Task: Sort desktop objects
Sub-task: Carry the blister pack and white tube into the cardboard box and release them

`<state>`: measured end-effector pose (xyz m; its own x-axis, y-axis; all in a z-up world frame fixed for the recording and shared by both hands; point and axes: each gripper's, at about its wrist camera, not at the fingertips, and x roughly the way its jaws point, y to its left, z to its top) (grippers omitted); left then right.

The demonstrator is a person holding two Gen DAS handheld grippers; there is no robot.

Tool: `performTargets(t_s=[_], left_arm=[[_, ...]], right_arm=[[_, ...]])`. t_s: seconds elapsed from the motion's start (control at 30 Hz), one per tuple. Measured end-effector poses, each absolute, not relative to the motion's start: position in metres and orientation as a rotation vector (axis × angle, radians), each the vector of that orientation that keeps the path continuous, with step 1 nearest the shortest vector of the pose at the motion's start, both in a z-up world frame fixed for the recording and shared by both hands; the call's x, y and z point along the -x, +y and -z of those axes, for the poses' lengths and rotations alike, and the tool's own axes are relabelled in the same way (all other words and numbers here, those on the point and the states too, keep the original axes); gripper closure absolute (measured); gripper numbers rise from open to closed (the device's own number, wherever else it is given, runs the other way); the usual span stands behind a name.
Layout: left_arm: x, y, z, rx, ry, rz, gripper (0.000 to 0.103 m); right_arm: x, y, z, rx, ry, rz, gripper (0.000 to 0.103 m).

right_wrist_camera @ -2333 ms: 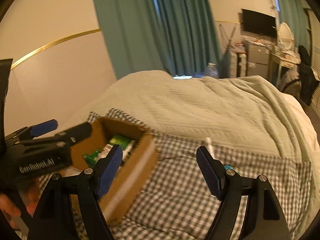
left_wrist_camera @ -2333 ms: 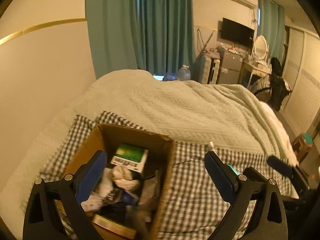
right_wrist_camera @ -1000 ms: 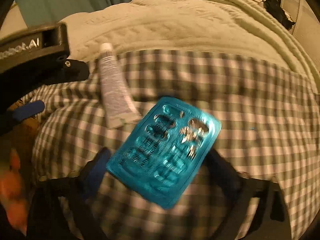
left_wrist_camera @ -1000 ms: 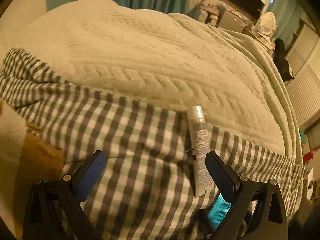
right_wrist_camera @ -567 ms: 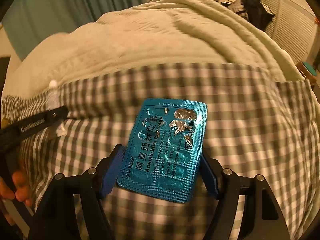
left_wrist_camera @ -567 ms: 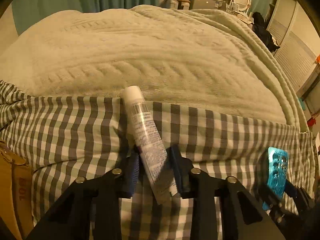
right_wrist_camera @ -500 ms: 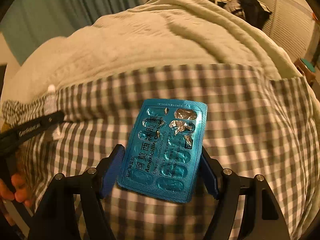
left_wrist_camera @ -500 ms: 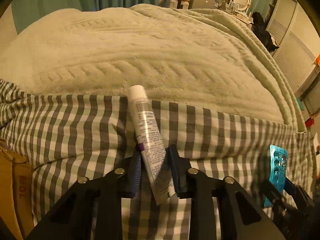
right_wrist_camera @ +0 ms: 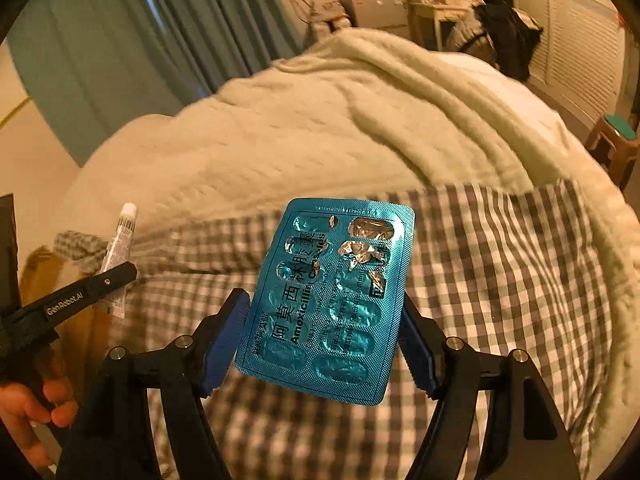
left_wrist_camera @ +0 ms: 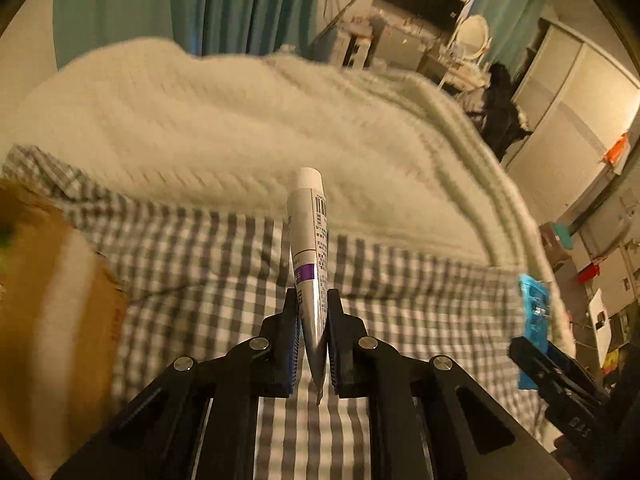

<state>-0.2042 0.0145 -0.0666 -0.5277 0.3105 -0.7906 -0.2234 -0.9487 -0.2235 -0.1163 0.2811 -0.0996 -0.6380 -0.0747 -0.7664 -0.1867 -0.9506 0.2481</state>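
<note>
Left hand-held gripper (left_wrist_camera: 312, 312) pinches tube (left_wrist_camera: 308, 232) (box (left_wrist_camera: 44, 280) beside).

"Amoxicillin" is showing in dark print, beside large Chinese characters, on the teal blister pack (right_wrist_camera: 326, 304) sitting between the right gripper's (right_wrist_camera: 320, 344) jaws. "GenRobot.AI" is reading white along the left gripper's (right_wrist_camera: 116, 280) black finger, left of those jaws.

A cream knitted blanket (left_wrist_camera: 240, 128) lies behind a grey checked cloth (left_wrist_camera: 208, 264), teal curtains (left_wrist_camera: 224, 4) beyond.
</note>
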Motion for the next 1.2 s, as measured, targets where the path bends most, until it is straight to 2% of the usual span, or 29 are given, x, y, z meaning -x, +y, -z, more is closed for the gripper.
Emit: performTargets(t_s=[0.23,0.43,0.57,0.7,0.83,0.87,0.93,0.97,1.07,1.13,1.2], left_arm=[[0.157,-0.053,-0.038,1.178,-0.127,-2.625,0.091],[0.123,-0.143,-0.082,1.200,-0.154,-2.762,0.091],[0.108,-0.194,-0.080,1.228,-0.135,-2.844,0.091],[0.102,-0.235,-0.051,1.277,-0.189,-2.875,0.091],[0.105,-0.246,-0.029,1.258,-0.088,-2.895,0.088],[0.108,-0.247,-0.024,1.269,-0.074,-2.884,0.082],[0.110,-0.247,-0.018,1.279,-0.042,-2.881,0.061],[0.110,-0.246,-0.018,1.270,-0.043,-2.888,0.046],[0.109,-0.245,-0.022,1.238,-0.073,-2.896,0.042],[0.108,-0.243,-0.024,1.240,-0.078,-2.894,0.034],[0.102,-0.236,-0.030,1.200,-0.064,-2.931,0.015]], right_arm=[[0.100,0.209,0.019,1.216,0.436,-2.978,0.032],[0.082,0.099,-0.036,1.233,0.401,-3.256,0.032],[0.075,0.024,-0.042,1.331,0.327,-3.380,0.032],[0.076,-0.033,-0.026,1.460,0.246,-3.410,0.032],[0.084,-0.059,-0.008,1.510,0.252,-3.424,0.029],[0.087,-0.062,-0.004,1.528,0.240,-3.414,0.023],[0.090,-0.063,0.002,1.508,0.191,-3.389,0.012],[0.092,-0.061,0.003,1.477,0.163,-3.379,0.012],[0.095,-0.051,0.005,1.437,0.126,-3.345,0.012],[0.099,-0.038,0.005,1.401,0.098,-3.303,0.011],[0.099,-0.024,0.004,1.356,0.071,-3.262,0.008]])
